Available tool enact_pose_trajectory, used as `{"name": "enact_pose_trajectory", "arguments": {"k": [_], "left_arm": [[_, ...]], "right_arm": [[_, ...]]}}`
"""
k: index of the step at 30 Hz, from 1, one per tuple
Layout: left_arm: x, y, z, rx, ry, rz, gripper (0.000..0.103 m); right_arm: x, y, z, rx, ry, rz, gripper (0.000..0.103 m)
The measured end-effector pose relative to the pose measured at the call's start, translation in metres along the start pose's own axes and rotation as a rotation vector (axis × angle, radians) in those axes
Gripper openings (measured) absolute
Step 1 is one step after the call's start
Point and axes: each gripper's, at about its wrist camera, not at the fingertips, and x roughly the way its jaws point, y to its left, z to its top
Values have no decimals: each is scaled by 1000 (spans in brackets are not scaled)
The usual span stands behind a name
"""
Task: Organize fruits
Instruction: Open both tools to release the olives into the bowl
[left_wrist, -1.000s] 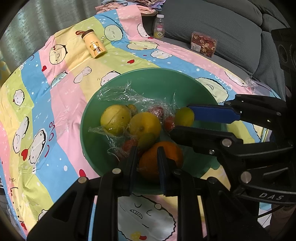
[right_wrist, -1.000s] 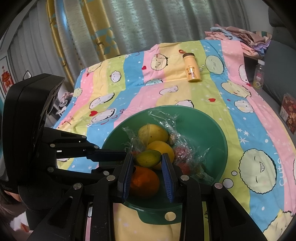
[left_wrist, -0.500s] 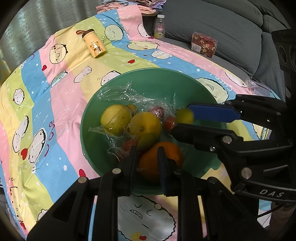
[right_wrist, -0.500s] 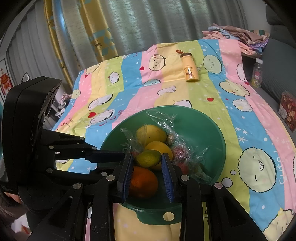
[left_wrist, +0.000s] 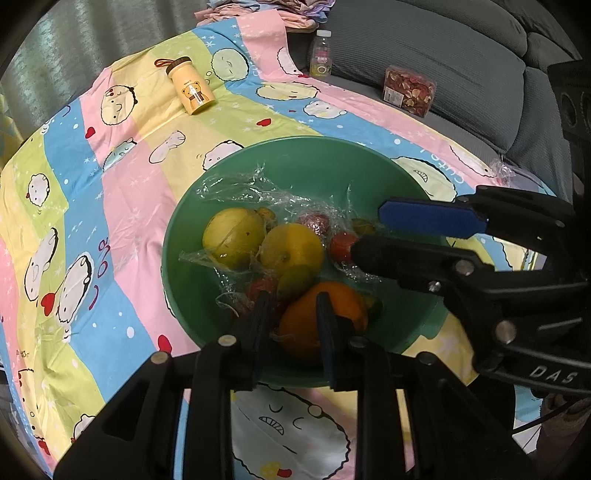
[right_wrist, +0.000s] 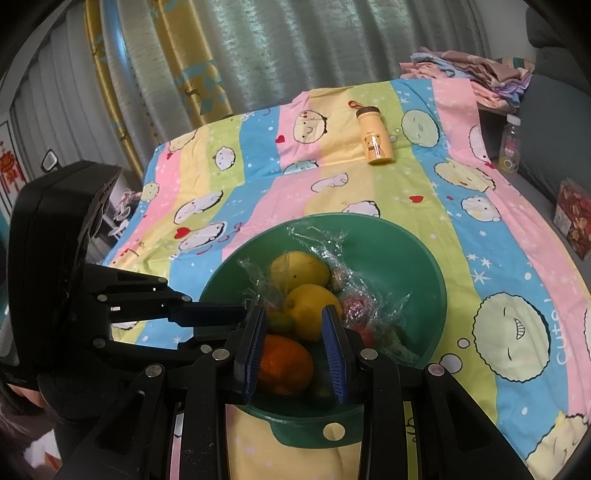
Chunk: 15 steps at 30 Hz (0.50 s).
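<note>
- The orange (left_wrist: 325, 321) lies at the near rim of the green bowl (left_wrist: 369, 173), directly ahead of both sets of fingers.
- Left gripper (left_wrist: 291, 325): fingers apart, empty.
- Right gripper (right_wrist: 295, 343): fingers apart, empty, hovering over the fruit.
- Plastic wrap (left_wrist: 243, 192) tangles among the lemons (left_wrist: 291, 247), obstructing them.
- The bowl rests on a striped sheet (left_wrist: 92, 221).

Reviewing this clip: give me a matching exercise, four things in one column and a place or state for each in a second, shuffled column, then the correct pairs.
Things
1. orange
2. yellow bear bottle
3. clear drink bottle
4. clear plastic wrap

Places or states
A. lying on its side on the striped cloth
B. crumpled among the fruit in the green bowl
C. at the near side of the bowl, seen between the left claw's fingers
D. upright beside the grey sofa

Pairs: 1-C, 2-A, 3-D, 4-B
</note>
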Motion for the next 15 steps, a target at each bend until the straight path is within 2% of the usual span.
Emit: {"name": "enact_pose_trajectory", "arguments": {"k": [2, 4, 6, 8, 13, 15], "left_arm": [[-2, 1, 0, -8, -8, 3, 34], [-5, 2, 1, -14, -17, 7, 46], [-10, 3, 2, -18, -29, 10, 54], [-15, 3, 3, -19, -41, 15, 59], [-28, 6, 6, -37, -75, 42, 79], [-33, 10, 7, -58, -86, 52, 85]], "right_arm": [[-2, 0, 2, 5, -7, -2, 33], [-4, 0, 3, 13, -12, -9, 36], [-8, -1, 5, 22, -21, -29, 50], [-11, -1, 8, 27, -32, -42, 56], [-25, 1, 15, 19, -51, -67, 60], [-31, 4, 19, 6, -56, -87, 72]]}}
